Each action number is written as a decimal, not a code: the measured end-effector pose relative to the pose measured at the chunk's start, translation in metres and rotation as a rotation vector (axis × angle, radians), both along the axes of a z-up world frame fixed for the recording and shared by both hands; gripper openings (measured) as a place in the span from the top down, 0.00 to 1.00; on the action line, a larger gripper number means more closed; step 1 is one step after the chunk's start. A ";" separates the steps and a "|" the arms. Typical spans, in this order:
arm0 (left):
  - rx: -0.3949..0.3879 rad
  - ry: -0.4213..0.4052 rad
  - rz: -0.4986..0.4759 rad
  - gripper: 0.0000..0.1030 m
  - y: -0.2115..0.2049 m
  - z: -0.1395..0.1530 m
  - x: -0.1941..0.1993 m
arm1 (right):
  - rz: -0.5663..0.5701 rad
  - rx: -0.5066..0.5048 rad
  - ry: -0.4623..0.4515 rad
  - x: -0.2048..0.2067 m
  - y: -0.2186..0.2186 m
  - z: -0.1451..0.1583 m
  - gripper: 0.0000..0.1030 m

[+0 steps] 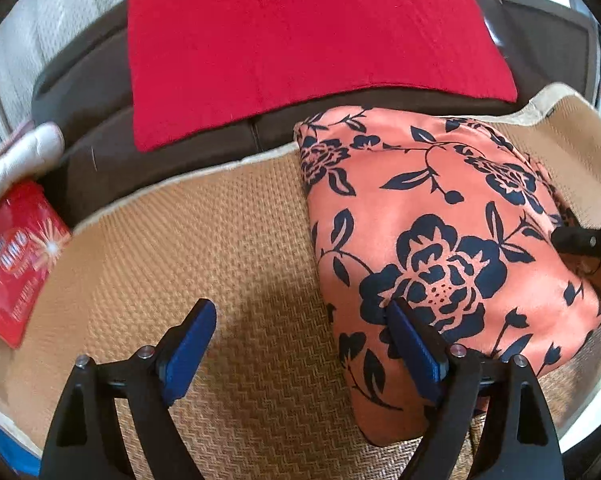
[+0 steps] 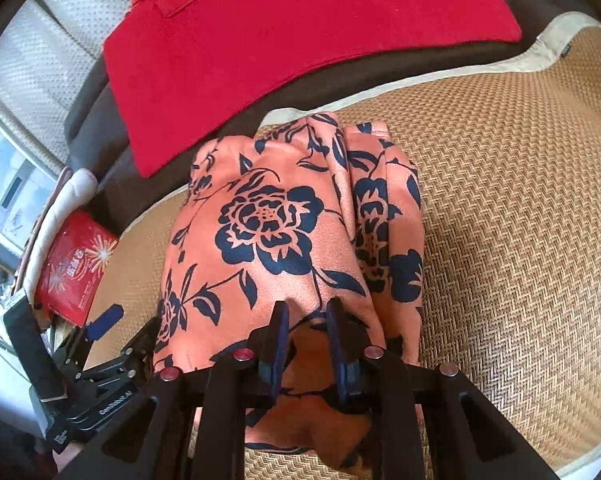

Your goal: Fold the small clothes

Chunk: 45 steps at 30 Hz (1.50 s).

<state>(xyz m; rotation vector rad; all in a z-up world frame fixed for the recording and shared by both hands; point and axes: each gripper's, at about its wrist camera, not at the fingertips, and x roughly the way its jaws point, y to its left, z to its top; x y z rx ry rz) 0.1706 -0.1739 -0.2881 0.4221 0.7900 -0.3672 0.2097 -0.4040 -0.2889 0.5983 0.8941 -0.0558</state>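
Note:
An orange garment with dark blue flowers (image 1: 440, 220) lies folded on a woven straw mat (image 1: 228, 232); it also shows in the right wrist view (image 2: 276, 232). My left gripper (image 1: 300, 320) is open and empty at the garment's left edge, its right finger over the cloth. My right gripper (image 2: 308, 320) is nearly closed, with a fold of the garment's near edge between its fingers. The left gripper also shows at the lower left of the right wrist view (image 2: 112, 320). The right gripper's tip shows at the right of the left wrist view (image 1: 580, 240).
A red cloth (image 1: 308, 48) lies flat on a dark brown sofa (image 1: 88, 92) behind the mat. A red packet (image 1: 16, 264) and a white cushion (image 1: 16, 160) lie at the left. The straw mat extends to the right (image 2: 520, 220).

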 end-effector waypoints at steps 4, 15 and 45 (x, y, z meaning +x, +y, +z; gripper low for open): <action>-0.003 -0.001 0.008 0.13 0.000 -0.002 0.001 | -0.018 0.057 -0.010 -0.003 -0.011 -0.006 0.77; -0.010 0.013 0.011 0.10 -0.005 -0.002 0.006 | -0.022 0.092 -0.010 0.006 -0.016 -0.010 0.77; -0.077 0.075 0.115 0.07 -0.036 -0.011 0.087 | -0.117 0.078 -0.084 0.076 -0.032 0.011 0.76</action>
